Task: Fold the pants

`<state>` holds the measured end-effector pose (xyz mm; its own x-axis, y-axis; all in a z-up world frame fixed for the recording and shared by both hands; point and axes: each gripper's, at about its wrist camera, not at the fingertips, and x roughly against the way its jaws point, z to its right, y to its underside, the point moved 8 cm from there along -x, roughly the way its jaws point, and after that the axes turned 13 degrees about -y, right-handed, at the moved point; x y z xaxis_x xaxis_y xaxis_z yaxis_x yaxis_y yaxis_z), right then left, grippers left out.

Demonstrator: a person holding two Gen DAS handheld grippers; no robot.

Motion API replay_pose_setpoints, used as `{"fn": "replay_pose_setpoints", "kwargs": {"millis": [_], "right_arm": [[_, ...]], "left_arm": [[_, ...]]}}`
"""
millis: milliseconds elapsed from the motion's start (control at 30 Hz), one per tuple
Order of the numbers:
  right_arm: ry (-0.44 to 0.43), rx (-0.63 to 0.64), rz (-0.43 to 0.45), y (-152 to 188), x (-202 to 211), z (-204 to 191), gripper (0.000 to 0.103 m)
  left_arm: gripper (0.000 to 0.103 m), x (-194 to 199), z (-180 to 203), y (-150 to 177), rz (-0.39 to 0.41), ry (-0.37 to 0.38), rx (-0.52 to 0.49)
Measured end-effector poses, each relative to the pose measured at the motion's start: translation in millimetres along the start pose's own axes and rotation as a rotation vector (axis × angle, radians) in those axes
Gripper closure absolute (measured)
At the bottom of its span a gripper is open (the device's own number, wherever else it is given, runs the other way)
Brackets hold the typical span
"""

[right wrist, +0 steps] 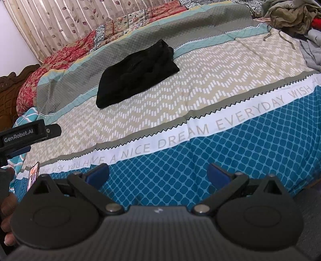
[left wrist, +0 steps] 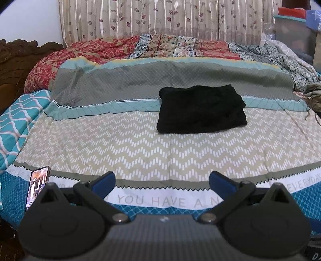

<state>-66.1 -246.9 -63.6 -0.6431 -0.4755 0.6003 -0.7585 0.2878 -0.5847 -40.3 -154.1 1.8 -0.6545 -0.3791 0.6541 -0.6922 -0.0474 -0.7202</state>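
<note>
A bed fills both views, spread with a patterned bedcover banded in grey, teal, beige zigzag and blue lattice. A white strip across it carries grey capitals: "YOU HAVE A N…" and "EVERYDAY" in the left wrist view, "WISH YOU HAVE A NICE DREAM EVERYDAY WISH" in the right. Leaf-print curtains hang behind, and a red floral quilt is bunched along the far side of the bed.

The black pants lie folded into a compact rectangle on the bedcover, across the teal band and the zigzag band, well apart from both grippers.

The left gripper hovers at the near edge of the bed, its blue-padded fingers spread wide with nothing between them. The right gripper is likewise spread and empty above the blue lattice. In the right view, the left device's side reads "GenRobot.AI".

A lit phone stands at the near left corner. Crumpled olive and grey clothes sit at the far right.
</note>
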Motion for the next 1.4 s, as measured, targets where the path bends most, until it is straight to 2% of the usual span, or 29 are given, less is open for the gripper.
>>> {"fn": "replay_pose_setpoints", "kwargs": {"millis": [467, 800, 1400], "right_arm": [[-0.009, 0.006, 0.008, -0.1, 2.2, -3.6, 0.000], [-0.017, 0.007, 0.005, -0.2, 2.5, -4.0, 0.000], [-0.010, 0.040, 0.042, -5.5, 5.7, -7.8, 0.000]], "left_arm": [[0.000, -9.9, -4.3, 6.5, -0.071, -0.018, 0.009], [0.000, -5.3, -0.2, 4.5, -0.034, -0.026, -0.023], [0.000, -14.9, -7.0, 9.2, -0.067, -0.051, -0.015]]}}
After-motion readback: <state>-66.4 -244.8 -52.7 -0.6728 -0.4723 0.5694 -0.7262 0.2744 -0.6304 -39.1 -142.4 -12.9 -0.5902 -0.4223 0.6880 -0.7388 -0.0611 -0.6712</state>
